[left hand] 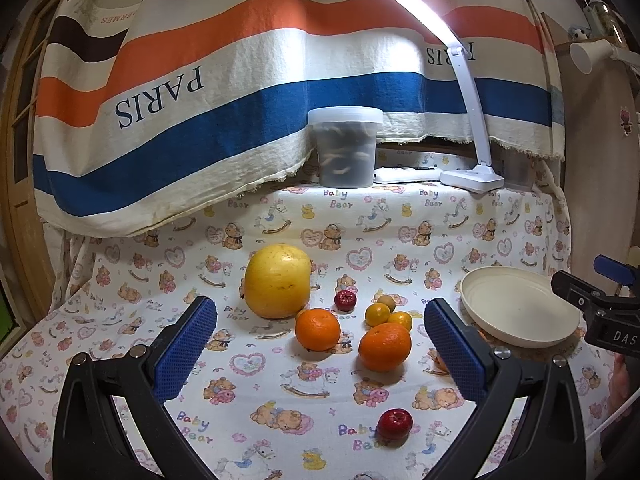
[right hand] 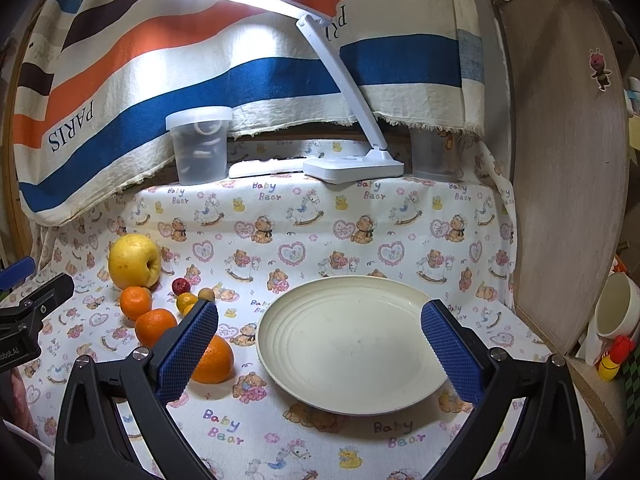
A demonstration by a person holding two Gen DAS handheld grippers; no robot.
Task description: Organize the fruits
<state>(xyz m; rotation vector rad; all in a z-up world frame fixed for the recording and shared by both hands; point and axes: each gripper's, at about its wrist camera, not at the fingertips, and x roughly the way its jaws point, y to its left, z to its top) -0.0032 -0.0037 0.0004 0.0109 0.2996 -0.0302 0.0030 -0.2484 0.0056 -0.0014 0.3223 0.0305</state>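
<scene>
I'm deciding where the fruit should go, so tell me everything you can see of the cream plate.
The plate is round, shallow and cream-coloured, probably plastic or melamine, with faint concentric rings inside and a raised rim. It holds nothing and lies flat and upright on the bear-print cloth, right of the fruit. An orange lies close to its left edge, apparently apart. The right hand-held gripper hangs open in front of it, with no visible contact.

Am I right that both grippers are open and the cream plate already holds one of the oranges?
Not quite. Both the left gripper and the right gripper are open, but the cream plate holds nothing, as the right wrist view shows. The oranges, such as the nearest one, lie on the cloth beside it.
</scene>
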